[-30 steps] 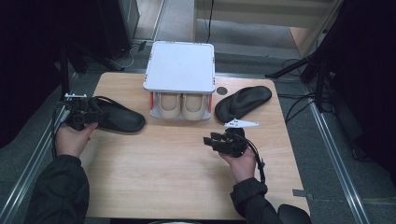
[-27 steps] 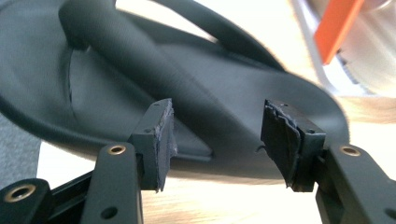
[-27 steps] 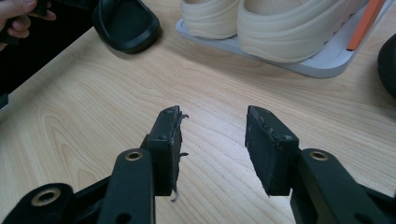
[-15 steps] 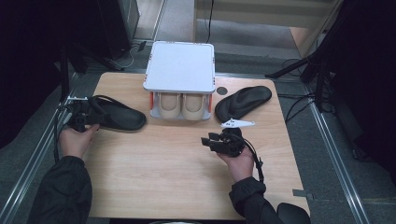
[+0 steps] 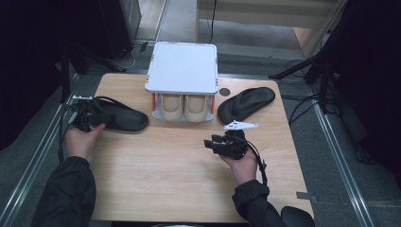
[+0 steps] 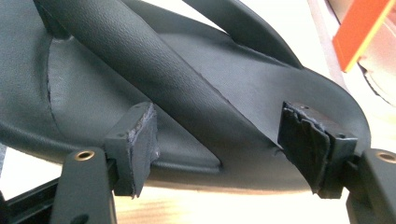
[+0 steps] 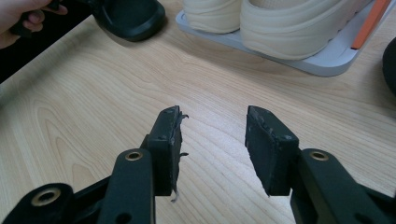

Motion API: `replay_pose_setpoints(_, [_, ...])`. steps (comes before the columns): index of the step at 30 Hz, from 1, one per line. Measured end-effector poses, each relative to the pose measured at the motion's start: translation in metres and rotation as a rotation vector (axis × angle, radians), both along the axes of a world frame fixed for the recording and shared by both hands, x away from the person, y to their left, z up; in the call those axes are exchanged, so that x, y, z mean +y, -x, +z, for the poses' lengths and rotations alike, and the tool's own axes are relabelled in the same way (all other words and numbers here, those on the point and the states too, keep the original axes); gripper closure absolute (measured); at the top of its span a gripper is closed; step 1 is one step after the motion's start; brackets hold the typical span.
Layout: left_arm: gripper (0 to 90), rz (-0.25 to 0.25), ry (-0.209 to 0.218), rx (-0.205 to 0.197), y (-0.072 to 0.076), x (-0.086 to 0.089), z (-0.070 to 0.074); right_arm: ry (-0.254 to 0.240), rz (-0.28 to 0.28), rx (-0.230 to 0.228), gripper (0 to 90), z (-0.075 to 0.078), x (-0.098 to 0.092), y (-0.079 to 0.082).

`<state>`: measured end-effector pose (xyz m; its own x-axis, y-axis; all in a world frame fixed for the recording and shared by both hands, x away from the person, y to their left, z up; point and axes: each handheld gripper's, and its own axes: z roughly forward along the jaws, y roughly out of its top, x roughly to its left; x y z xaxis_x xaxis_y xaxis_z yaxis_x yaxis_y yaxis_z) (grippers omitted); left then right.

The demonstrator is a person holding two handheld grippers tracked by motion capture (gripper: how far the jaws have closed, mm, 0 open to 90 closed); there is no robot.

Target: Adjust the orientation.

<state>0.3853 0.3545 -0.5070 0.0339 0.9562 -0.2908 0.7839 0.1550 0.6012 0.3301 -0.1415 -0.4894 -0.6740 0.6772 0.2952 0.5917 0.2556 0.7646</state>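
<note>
- Sandal work at the left edge of the pale wooden table [image 5: 179, 179]: a black, soft-looking thong sandal of matte rubbery material [image 5: 118, 116] lies flat there, sole down, toe end toward the white shoe rack [image 5: 182, 66] in the middle.
- The left hand-held gripper [image 5: 85, 116] is at the sandal's outer end, and its jaws have just been opening. In the left gripper view they stand spread, with the broad textured strap [image 6: 154, 70] running between them and neither pad pressing on it.
- The right hand-held gripper [image 5: 222, 144] hovers over bare wood with its jaws parted and nothing between them.
- A second black sandal [image 5: 246, 101] lies to the right of the rack, and cream shoes [image 5: 184, 106] sit on its lower shelf.
- My guess is that the sandal is light and bendy, and the sole would flop if lifted by one end.
- The strap, near where it joins the footbed, looks the surest hold. The grainy surface should not slip much.
</note>
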Motion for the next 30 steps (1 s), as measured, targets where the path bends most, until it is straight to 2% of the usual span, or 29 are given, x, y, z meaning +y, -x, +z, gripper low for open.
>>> replay_pose_setpoints(6, [27.4,0.022,-0.028,-0.004,-0.007,-0.002,-0.005,0.001,-0.008,0.002,56.4,0.000,-0.002,0.002])
replay_pose_setpoints(8, [27.7,0.031,-0.012,-0.003,-0.010,-0.002,-0.008,0.001,-0.010,0.005,56.4,0.000,-0.002,0.003])
replay_pose_setpoints(11, [31.0,0.053,-0.023,-0.015,-0.013,-0.003,-0.010,0.006,-0.011,0.005,56.4,0.000,-0.002,0.003])
replay_pose_setpoints(15, [33.1,0.033,-0.055,0.000,-0.016,-0.003,-0.009,0.015,-0.028,-0.006,56.4,0.000,-0.004,0.005])
replay_pose_setpoints(17, [35.9,0.035,-0.060,0.003,-0.018,-0.004,-0.008,0.037,-0.047,-0.045,57.0,0.003,-0.006,0.008])
replay_pose_setpoints(28, [40.2,0.011,-0.054,0.031,-0.020,0.000,-0.006,0.056,-0.056,-0.052,57.2,0.003,-0.009,0.010])
replay_pose_setpoints(30, [44.0,0.004,-0.055,0.040,-0.020,0.002,-0.005,0.057,-0.060,-0.053,57.4,0.003,-0.009,0.010])
